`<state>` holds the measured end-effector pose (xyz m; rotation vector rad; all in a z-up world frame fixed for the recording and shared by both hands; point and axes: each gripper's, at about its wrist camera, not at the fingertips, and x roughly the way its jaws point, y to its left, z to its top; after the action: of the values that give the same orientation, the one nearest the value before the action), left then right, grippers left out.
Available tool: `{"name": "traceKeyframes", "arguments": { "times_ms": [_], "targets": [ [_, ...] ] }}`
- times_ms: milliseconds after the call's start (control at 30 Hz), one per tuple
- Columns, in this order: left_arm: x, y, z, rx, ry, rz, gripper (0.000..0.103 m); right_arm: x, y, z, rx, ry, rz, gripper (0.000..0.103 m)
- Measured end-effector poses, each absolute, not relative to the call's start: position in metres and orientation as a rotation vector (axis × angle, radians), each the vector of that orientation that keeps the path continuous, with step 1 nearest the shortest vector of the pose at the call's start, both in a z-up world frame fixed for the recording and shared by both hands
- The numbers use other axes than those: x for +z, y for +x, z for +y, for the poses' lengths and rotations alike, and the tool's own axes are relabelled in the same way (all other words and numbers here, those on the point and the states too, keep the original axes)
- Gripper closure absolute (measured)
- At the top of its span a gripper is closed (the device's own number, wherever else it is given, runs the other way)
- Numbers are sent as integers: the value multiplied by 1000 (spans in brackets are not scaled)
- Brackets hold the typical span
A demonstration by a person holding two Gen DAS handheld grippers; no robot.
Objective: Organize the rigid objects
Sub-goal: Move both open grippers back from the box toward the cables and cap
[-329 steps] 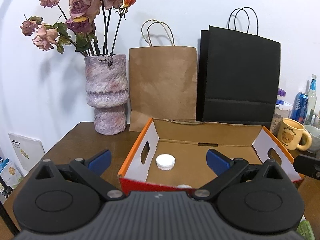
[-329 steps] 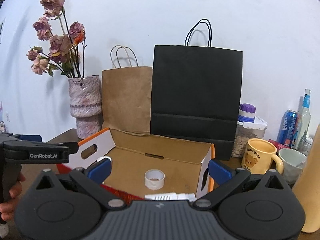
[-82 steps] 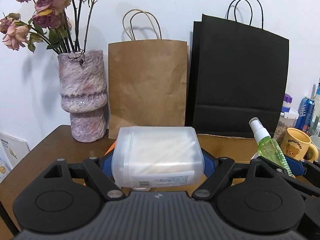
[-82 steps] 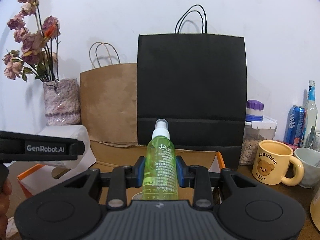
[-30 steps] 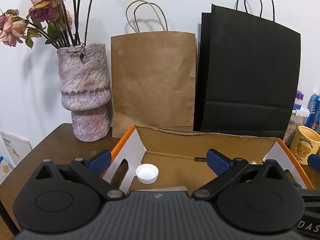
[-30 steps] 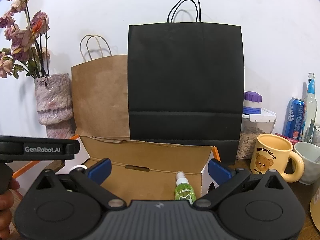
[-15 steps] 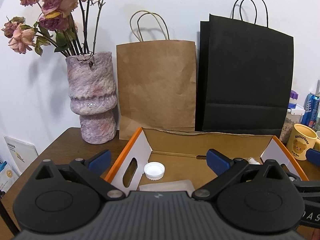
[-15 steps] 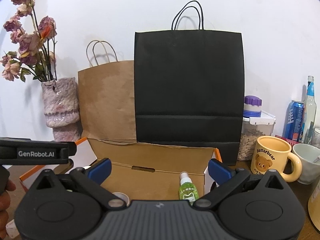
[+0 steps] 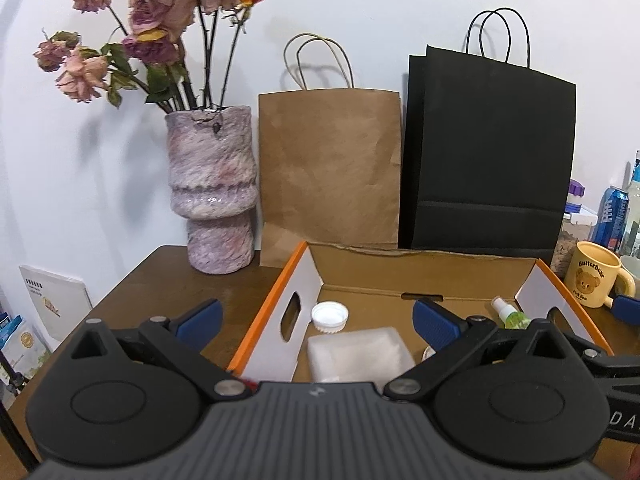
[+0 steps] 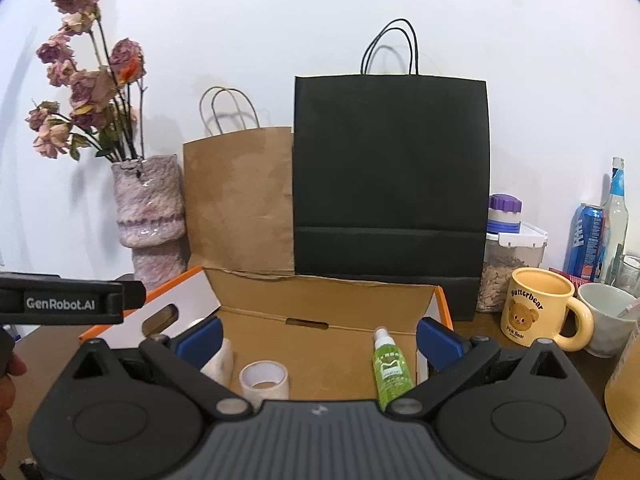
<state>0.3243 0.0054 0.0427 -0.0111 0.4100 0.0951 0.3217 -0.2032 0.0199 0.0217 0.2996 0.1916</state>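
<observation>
Right wrist view: our right claw (image 10: 318,340) and left claw (image 9: 316,320) gape wide, empty; spray bottle (image 10: 390,368) looks light, slick; we'd pinch mid-body.

Matt cardboard box (image 9: 424,276), glossy ceramic mug (image 10: 536,308), translucent plastic container (image 9: 356,352)

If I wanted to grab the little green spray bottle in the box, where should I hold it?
Probably around the middle of the green spray bottle, coming down from above. It lies on its side on the floor of the cardboard box, close to the right wall, so the round body is the widest free part. The white cap is narrow and could slip.
</observation>
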Motion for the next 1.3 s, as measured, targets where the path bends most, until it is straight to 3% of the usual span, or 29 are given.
{"name": "traceKeyframes", "arguments": {
  "times_ms": [1300],
  "targets": [
    [21,201,85,122,12,522,0,-6,218,-123,313,-100,452,0]
  ]
}}
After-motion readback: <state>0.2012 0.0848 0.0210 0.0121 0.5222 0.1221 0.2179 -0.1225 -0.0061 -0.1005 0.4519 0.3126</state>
